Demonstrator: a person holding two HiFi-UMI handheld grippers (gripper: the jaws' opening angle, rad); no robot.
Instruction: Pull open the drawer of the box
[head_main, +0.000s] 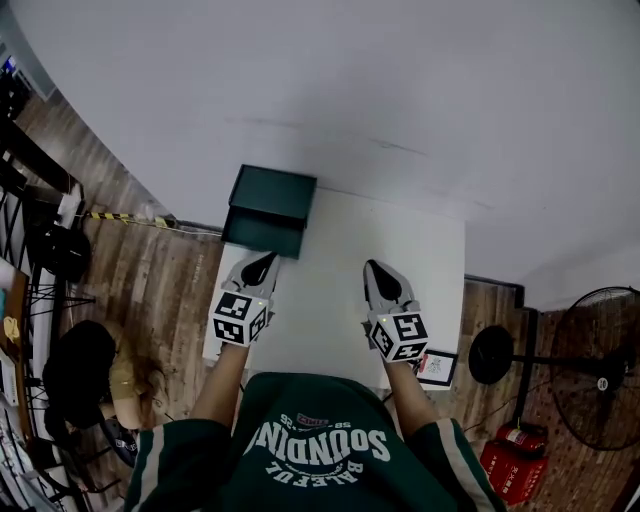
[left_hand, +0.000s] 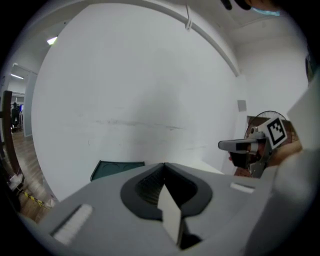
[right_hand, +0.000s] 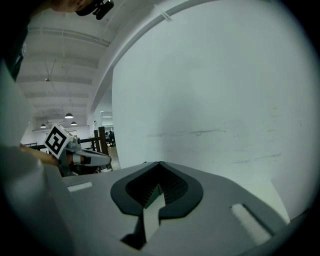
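A dark green box (head_main: 270, 210) stands at the far left corner of the white table (head_main: 420, 250); its drawer front faces me and looks closed. My left gripper (head_main: 263, 264) hovers just in front of the box, a little right of its middle, jaws shut with nothing between them. In the left gripper view the shut left gripper (left_hand: 163, 166) points over the box's top (left_hand: 117, 169). My right gripper (head_main: 377, 268) is held over the table's middle, apart from the box, also shut and empty. In the right gripper view the right gripper (right_hand: 159, 164) faces the white wall.
A small printed card (head_main: 437, 367) lies at the table's near right edge. A floor fan (head_main: 600, 365), a round black stand base (head_main: 490, 355) and a red extinguisher (head_main: 515, 455) stand to the right. A person (head_main: 85, 375) sits at the left on the wooden floor.
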